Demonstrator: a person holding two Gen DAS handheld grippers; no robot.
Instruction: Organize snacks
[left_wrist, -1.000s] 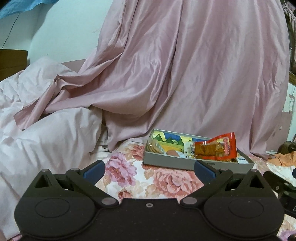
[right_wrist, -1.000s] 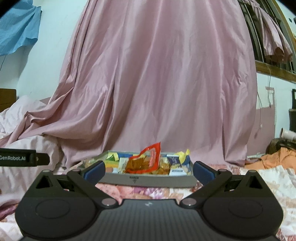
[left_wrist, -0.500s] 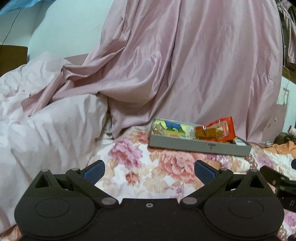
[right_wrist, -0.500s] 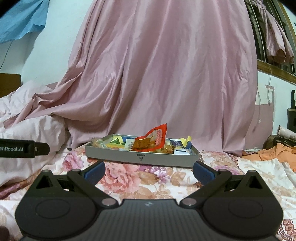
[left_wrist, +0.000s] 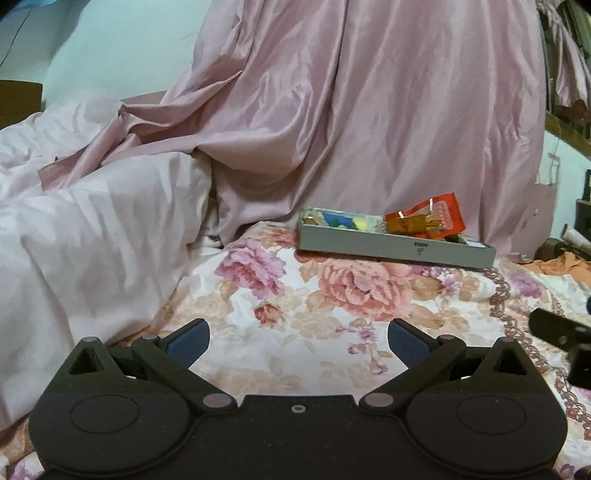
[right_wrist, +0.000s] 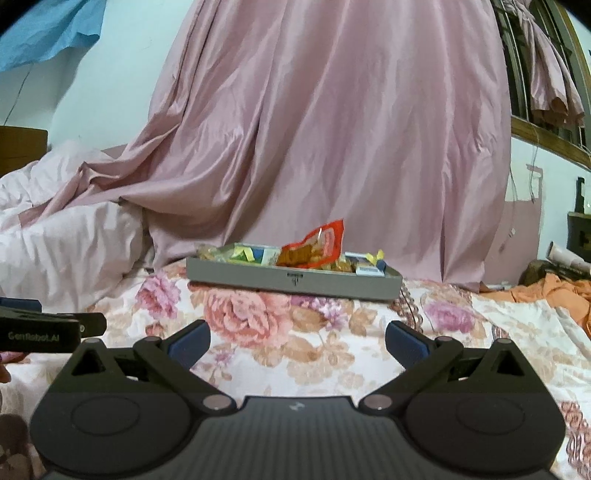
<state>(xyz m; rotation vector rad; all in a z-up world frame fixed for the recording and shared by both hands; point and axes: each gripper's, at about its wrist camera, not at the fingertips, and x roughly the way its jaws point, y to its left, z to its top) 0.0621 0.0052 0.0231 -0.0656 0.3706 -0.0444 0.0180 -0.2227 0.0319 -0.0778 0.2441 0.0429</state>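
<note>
Resting on the floral bedspread (right_wrist: 332, 332) at the far side, before the pink satin curtain (right_wrist: 332, 129), a shallow grey rectangular tray (right_wrist: 291, 277) holds snack packets; a red-orange pouch (right_wrist: 317, 243) stands tallest. Left tool (left_wrist: 297, 341) and right tool (right_wrist: 297, 341) both hover near, spread wide, empty.

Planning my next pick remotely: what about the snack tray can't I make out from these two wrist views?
- Tray floor and lower snacks: hidden by its near wall, both views.
- Snacks behind the red packet: blocked, right wrist view.
- Packet labels: too small.
- Left gripper and right gripper: both open and empty.
</note>
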